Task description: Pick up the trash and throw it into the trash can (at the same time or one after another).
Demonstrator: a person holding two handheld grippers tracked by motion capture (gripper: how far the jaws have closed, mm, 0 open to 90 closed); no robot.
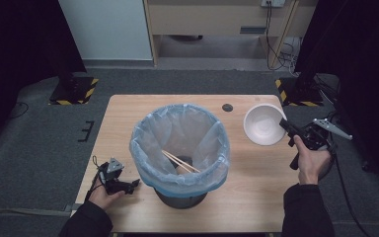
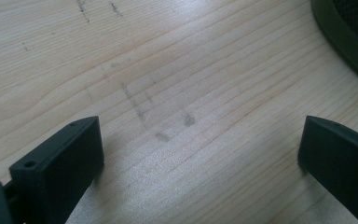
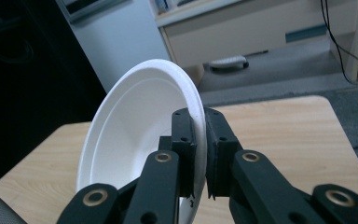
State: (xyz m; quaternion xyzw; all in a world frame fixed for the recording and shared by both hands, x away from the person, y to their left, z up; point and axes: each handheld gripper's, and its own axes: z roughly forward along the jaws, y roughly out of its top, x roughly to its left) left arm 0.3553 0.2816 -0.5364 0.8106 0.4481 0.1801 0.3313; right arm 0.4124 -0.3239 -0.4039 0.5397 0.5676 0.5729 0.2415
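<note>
A white paper bowl [image 1: 264, 123] hangs over the table's far right corner, pinched at its rim by my right gripper [image 1: 284, 125]. In the right gripper view the bowl [image 3: 135, 135] stands on edge with the jaws shut on its rim, my right gripper [image 3: 199, 140] gripping it. A dark bin lined with a pale blue bag [image 1: 180, 148] stands mid-table, and a pair of wooden chopsticks [image 1: 180, 162] lies inside it. My left gripper [image 1: 134, 184] rests low near the table's front left, just left of the bin's base, open with bare wood between its jaws [image 2: 200, 144].
The wooden table [image 1: 123, 118] has a small dark round hole [image 1: 227, 107] at its far edge. The bin's dark base [image 2: 349, 37] curves in at the top right of the left gripper view. Grey carpet, stand feet with hazard stripes and cables surround the table.
</note>
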